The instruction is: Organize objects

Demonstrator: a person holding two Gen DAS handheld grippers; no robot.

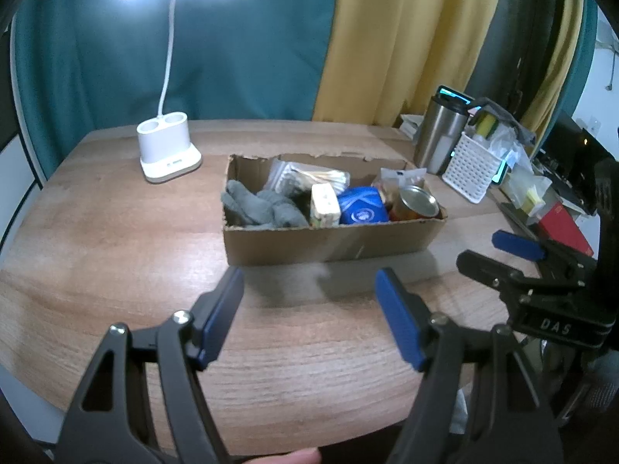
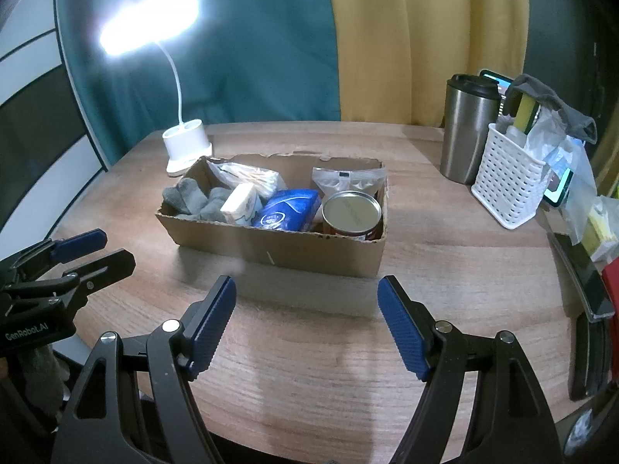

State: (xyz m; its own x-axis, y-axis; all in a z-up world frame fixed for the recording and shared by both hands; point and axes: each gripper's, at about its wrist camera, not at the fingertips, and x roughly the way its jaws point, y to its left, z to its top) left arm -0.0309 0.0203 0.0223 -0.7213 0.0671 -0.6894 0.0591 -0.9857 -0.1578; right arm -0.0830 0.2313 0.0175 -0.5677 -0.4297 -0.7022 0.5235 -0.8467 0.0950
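— On the tabletop (image 2: 309, 367), middle: what is listed?

— One cardboard box (image 2: 278, 249), open top, long side toward the near edge. Contents, left end to right end: grey cloth (image 2: 195, 201); small white carton (image 2: 241, 203); blue packet (image 2: 288, 208); tin can (image 2: 352, 212), upright in the right end. Behind these, along the back wall: a clear bag of cotton swabs (image 2: 247, 174) and a clear pouch (image 2: 348, 179).

— Elsewhere?

— Far left corner: white desk lamp (image 2: 187, 145), lit. Far right corner: steel tumbler (image 2: 466, 127), white perforated basket (image 2: 510, 181) just beside it, stuffed with sponge and bags.

— Tools?

— Left tool (image 1: 309, 309): fingers apart, holding nothing, over the near edge facing the box. Right tool (image 2: 307, 317): fingers apart, holding nothing, likewise short of the box.
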